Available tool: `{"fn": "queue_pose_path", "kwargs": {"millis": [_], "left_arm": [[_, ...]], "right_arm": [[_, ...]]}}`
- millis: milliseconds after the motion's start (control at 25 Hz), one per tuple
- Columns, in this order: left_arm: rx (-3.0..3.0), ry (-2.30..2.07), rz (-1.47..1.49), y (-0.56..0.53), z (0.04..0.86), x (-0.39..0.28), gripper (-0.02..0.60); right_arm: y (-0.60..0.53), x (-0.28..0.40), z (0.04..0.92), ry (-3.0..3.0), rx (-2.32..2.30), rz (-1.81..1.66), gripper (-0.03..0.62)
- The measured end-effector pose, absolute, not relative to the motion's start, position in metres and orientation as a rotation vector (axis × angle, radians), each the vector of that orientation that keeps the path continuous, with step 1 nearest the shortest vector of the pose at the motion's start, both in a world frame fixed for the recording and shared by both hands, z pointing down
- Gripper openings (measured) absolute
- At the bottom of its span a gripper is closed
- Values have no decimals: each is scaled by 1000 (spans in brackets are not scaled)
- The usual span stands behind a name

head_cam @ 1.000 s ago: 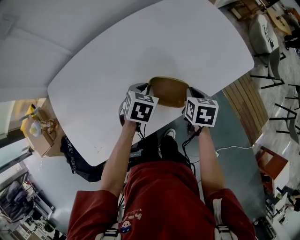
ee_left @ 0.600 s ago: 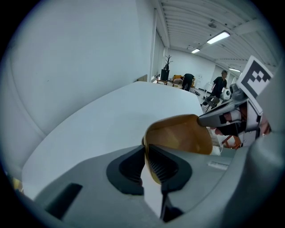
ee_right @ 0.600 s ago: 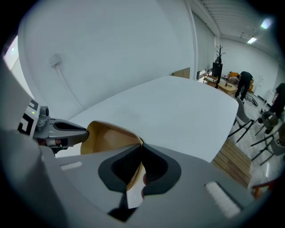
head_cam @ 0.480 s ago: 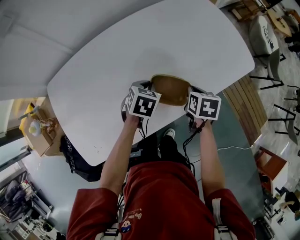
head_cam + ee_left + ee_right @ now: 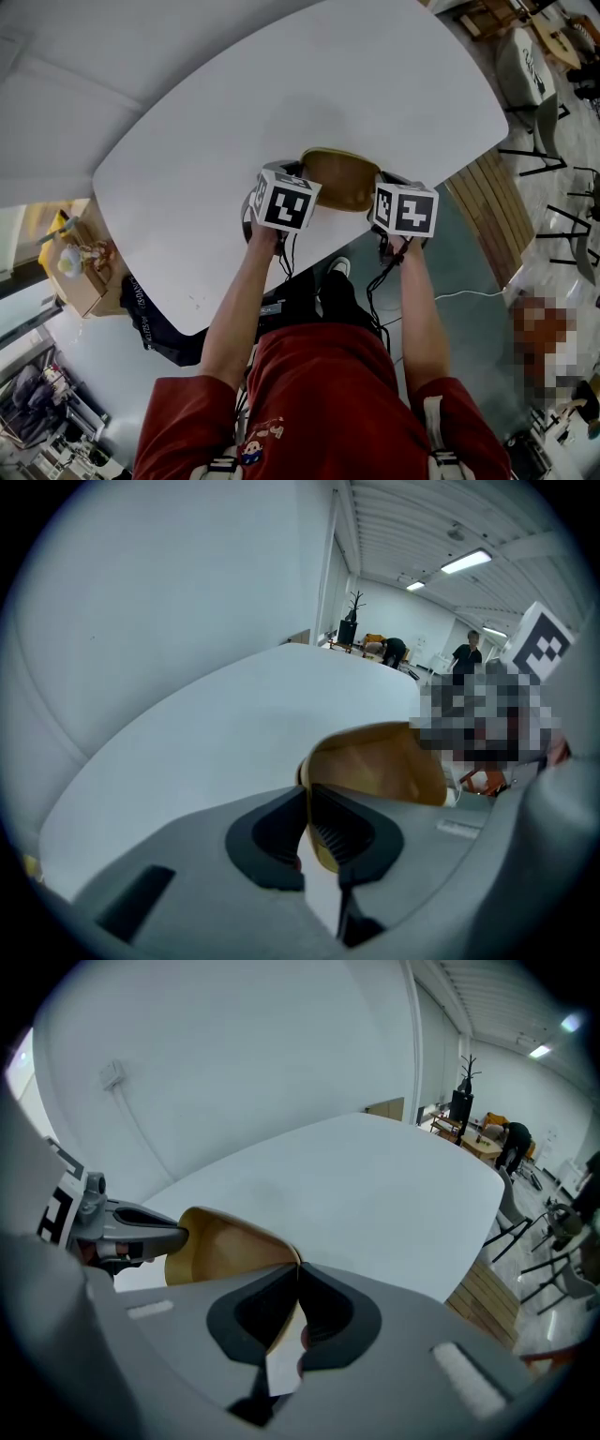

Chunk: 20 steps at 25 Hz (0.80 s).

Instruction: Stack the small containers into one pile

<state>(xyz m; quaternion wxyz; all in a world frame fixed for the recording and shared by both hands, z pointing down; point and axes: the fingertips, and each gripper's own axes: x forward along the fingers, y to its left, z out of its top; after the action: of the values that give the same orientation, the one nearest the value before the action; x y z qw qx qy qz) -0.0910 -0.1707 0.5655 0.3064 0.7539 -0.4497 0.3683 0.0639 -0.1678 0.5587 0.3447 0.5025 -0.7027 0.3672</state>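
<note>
A tan wooden bowl [image 5: 339,178] sits at the near edge of the white table [image 5: 281,84]. My left gripper [image 5: 298,174] is at the bowl's left rim and my right gripper [image 5: 382,185] is at its right rim. In the left gripper view the bowl [image 5: 375,761] has its thin rim between the pads, and the left gripper [image 5: 307,803] has just been closing on it. In the right gripper view the right gripper [image 5: 298,1288] pinches the bowl [image 5: 225,1251] at its rim, and the left gripper [image 5: 131,1227] shows on the far side. No other container is in view.
Chairs [image 5: 534,66] and wooden flooring lie to the right of the table. A cardboard box [image 5: 80,267] and a black bag [image 5: 150,314] sit on the floor at the left. The person's legs are under the table edge. People stand far off in the room [image 5: 394,651].
Both marker cubes sit slightly farther up the picture than a second ago. The bowl has hardly shifted on the table.
</note>
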Motion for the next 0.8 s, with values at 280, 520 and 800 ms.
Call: {"fn": "queue_pose_path", "kwargs": {"millis": [280, 520, 800], "left_arm": [[2012, -1196, 983, -172, 556, -94, 29], [2033, -1198, 973, -170, 540, -97, 26], [2028, -1163, 1004, -163, 539, -96, 26]], "right_arm": [[-166, 59, 550, -1840, 1301, 946, 9], [-164, 56, 536, -1872, 1282, 951, 9], [-155, 56, 532, -1856, 1223, 931, 12]]}}
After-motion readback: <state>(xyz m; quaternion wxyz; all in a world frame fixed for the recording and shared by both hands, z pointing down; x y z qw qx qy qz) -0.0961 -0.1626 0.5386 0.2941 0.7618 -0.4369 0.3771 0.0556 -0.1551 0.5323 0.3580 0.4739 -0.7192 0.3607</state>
